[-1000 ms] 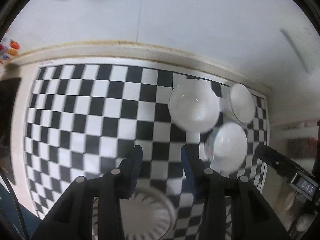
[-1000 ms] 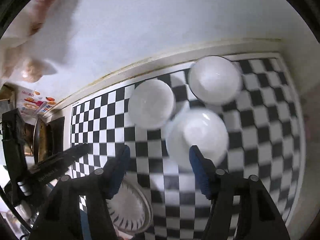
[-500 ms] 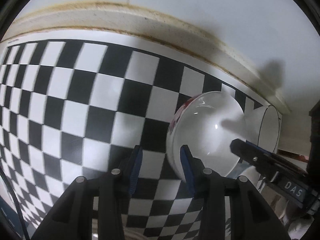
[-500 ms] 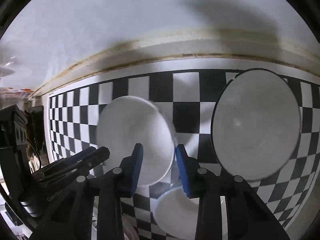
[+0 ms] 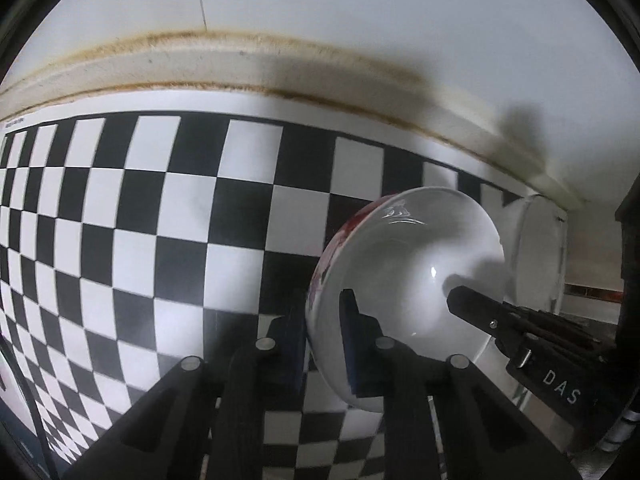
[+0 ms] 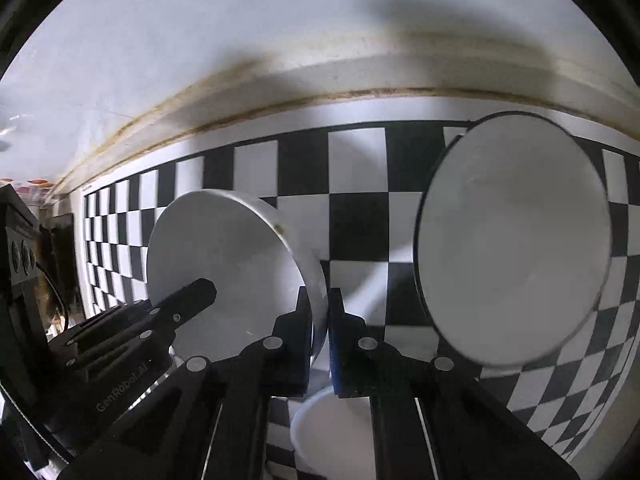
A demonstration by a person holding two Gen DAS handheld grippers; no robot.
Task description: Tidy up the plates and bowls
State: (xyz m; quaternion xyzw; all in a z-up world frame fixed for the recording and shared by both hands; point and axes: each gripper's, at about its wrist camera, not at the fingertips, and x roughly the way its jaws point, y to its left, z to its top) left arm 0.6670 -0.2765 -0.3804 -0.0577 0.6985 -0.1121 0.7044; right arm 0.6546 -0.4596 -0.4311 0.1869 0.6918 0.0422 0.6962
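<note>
A white bowl with a red pattern on its outside (image 5: 404,280) stands on the checkered mat. My left gripper (image 5: 324,336) is shut on its left rim, one finger inside and one outside. The same bowl (image 6: 224,272) shows in the right wrist view, where my right gripper (image 6: 320,332) is shut on its right rim. The other gripper's black fingers (image 6: 188,300) reach in from the left. A second white bowl with a dark rim (image 6: 516,240) stands to the right, also seen in the left wrist view (image 5: 540,256). A third white bowl (image 6: 332,432) lies below my right fingers.
The black-and-white checkered mat (image 5: 140,216) covers the counter up to a stained cream ledge (image 5: 240,68) and a white wall. Dark equipment (image 6: 24,240) stands at the left edge of the right wrist view.
Both grippers moved in close to the patterned bowl and closed on opposite sides of its rim. One second ago they were open and farther back.
</note>
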